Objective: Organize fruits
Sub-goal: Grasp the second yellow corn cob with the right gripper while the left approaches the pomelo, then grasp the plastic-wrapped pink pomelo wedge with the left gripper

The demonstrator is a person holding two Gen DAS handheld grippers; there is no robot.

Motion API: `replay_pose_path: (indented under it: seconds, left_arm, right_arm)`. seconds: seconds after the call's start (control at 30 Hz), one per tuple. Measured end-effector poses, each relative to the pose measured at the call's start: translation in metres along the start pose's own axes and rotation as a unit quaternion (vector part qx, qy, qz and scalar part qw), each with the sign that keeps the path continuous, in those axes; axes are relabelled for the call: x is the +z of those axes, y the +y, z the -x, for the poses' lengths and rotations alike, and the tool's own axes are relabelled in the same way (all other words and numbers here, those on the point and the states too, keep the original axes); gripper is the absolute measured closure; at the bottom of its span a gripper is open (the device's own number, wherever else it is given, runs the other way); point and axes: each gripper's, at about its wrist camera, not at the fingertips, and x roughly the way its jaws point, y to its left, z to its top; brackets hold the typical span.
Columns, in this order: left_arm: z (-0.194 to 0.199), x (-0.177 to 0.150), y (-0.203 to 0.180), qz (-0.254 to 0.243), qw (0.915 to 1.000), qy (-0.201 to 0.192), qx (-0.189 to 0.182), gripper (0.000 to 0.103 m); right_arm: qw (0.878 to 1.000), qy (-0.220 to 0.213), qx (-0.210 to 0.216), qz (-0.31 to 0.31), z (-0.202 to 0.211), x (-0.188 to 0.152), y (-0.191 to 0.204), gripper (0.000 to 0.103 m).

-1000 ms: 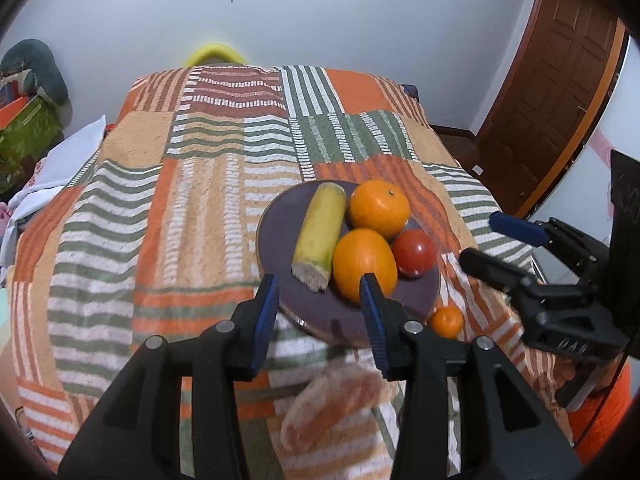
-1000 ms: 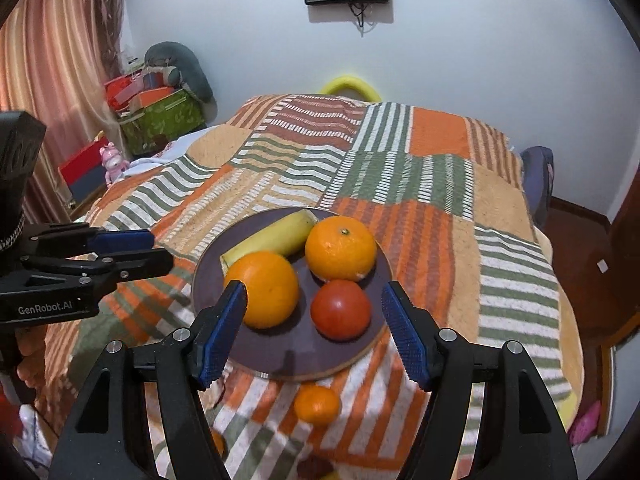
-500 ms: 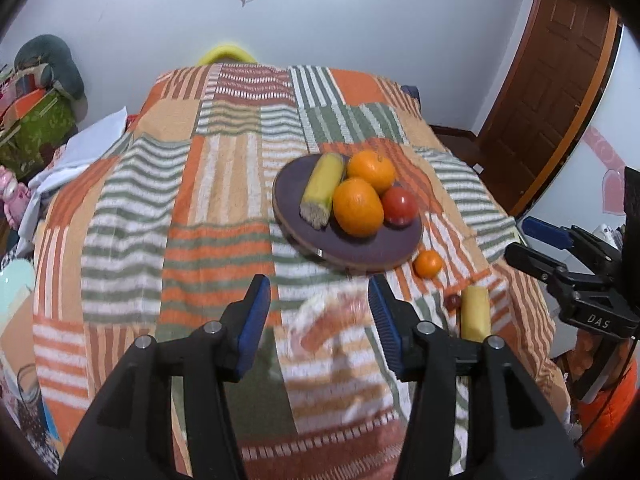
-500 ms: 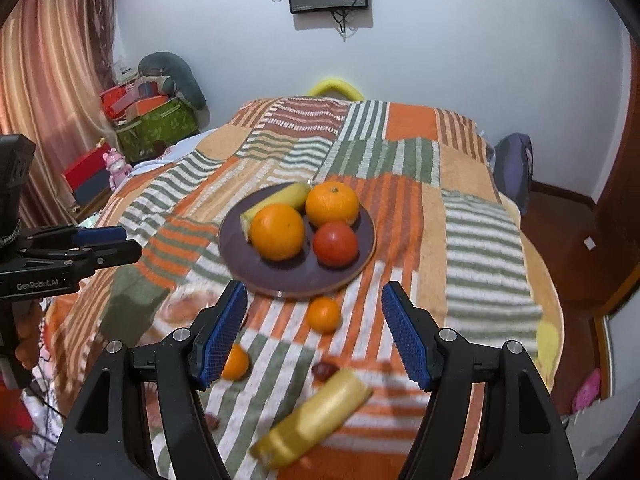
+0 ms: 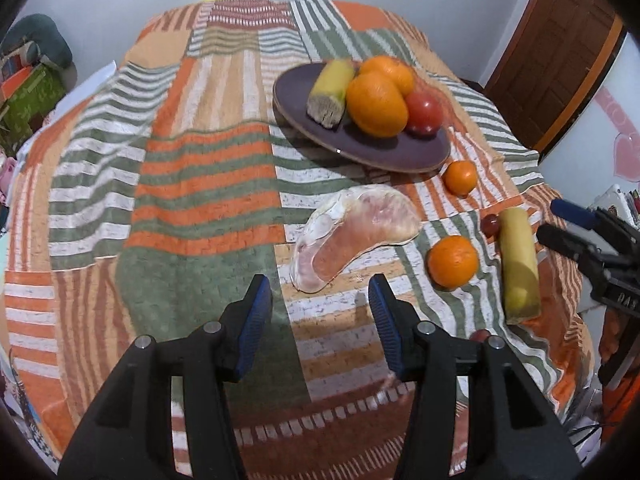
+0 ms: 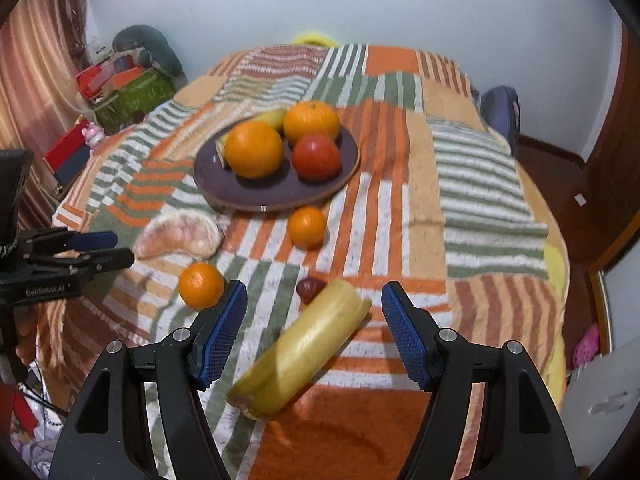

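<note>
A dark purple plate [image 5: 384,152] [image 6: 276,194] on the striped bedspread holds a banana piece [image 5: 330,88], two oranges [image 5: 376,104] [image 6: 311,121] and a red tomato [image 5: 424,112] [image 6: 316,156]. Loose on the cloth lie a pink pomelo segment [image 5: 352,236] [image 6: 180,236], a small orange [image 5: 460,176] [image 6: 306,226], another orange [image 5: 452,261] [image 6: 201,285], a banana piece [image 5: 518,264] [image 6: 304,348] and a dark red grape [image 5: 490,224] [image 6: 309,289]. My left gripper [image 5: 320,320] is open, just short of the pomelo segment. My right gripper [image 6: 314,332] is open around the loose banana piece.
The striped bedspread [image 5: 180,160] covers a bed that drops off at the near and right edges. A wooden door [image 5: 560,48] stands at the right. Boxes and a green bag [image 6: 128,92] sit at the left by a curtain. A screen hangs on the back wall.
Both grippers have pulled back from the plate toward the near edge and lowered. The pomelo segment, loose oranges and loose banana piece have come into view before them.
</note>
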Motion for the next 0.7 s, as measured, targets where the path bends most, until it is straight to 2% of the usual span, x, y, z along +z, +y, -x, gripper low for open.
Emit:
replay_pose_path:
  seconds: [0.2, 0.3, 0.43, 0.5, 0.7]
  left_arm:
    - [-0.023, 0.007, 0.003, -0.005, 0.9999, 0.009, 0.001, 0.053]
    - [-0.027, 0.010, 0.001, -0.010, 0.9999, 0.005, 0.003, 0.058]
    - [-0.029, 0.011, -0.002, -0.010, 0.9999, 0.002, -0.004, 0.068]
    - [-0.025, 0.007, -0.004, -0.015, 0.9999, -0.001, -0.005, 0.073]
    - [-0.012, -0.013, -0.011, -0.018, 0.9995, 0.006, -0.025, 0.079]
  right_arm:
    - [0.999, 0.038, 0.021, -0.007, -0.018, -0.015, 0.004, 0.035]
    - [0.999, 0.046, 0.006, 0.005, -0.024, -0.022, 0.007, 0.033]
    - [0.998, 0.061, 0.008, 0.008, -0.032, -0.026, 0.009, 0.033]
    - [0.998, 0.060, 0.002, 0.019, -0.031, -0.027, 0.010, 0.035]
    - [0.998, 0.048, 0.003, 0.043, -0.016, -0.034, 0.005, 0.056]
